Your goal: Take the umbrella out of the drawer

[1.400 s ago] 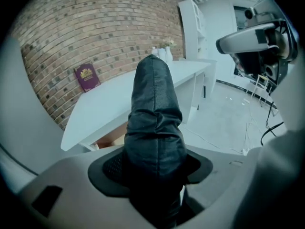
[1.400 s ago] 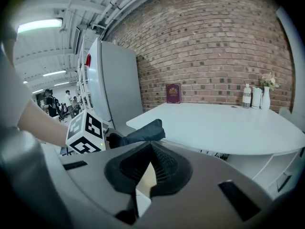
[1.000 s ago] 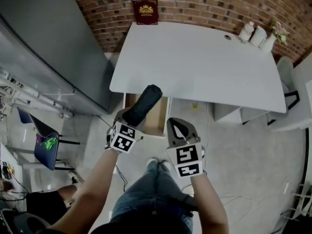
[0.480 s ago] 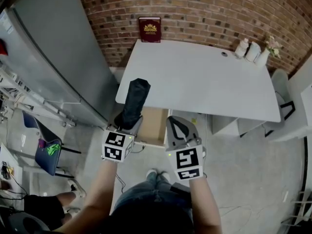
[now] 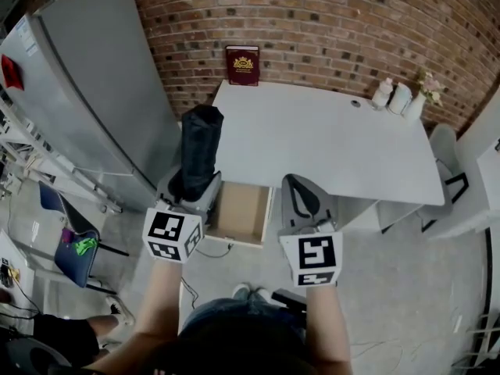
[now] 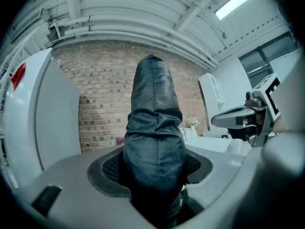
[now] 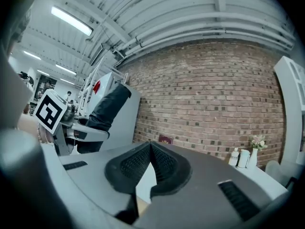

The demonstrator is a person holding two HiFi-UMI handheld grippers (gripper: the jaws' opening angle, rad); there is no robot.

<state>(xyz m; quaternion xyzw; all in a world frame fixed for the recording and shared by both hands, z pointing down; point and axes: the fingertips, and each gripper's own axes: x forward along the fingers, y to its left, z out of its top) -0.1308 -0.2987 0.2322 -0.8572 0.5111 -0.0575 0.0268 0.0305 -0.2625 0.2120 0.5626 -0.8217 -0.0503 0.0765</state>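
Already the umbrella [image 5: 197,151] was clear of the open drawer [image 5: 242,213] below my jaws, clamped in my left gripper [image 5: 190,194] and jutting past its tips, so little seemed left, while both hands pointed level, my right gripper [image 5: 305,201] alongside pinched together on nothing

The desk [image 5: 336,143] top was mostly bare, with free room across its middle and front. At the back a book [image 5: 242,66] stood against the brick wall [image 5: 328,22], and bottles [image 5: 392,96] crowded the far right corner. Under the front edge the open drawer [image 5: 238,213] jutted out between the left tool [image 5: 191,192] and right tool [image 5: 303,198]. A grey cabinet [image 5: 94,108] closed off the left side, near the umbrella [image 5: 197,147] upright in the left tool. A chair [image 5: 449,151] stood by the desk's right end.
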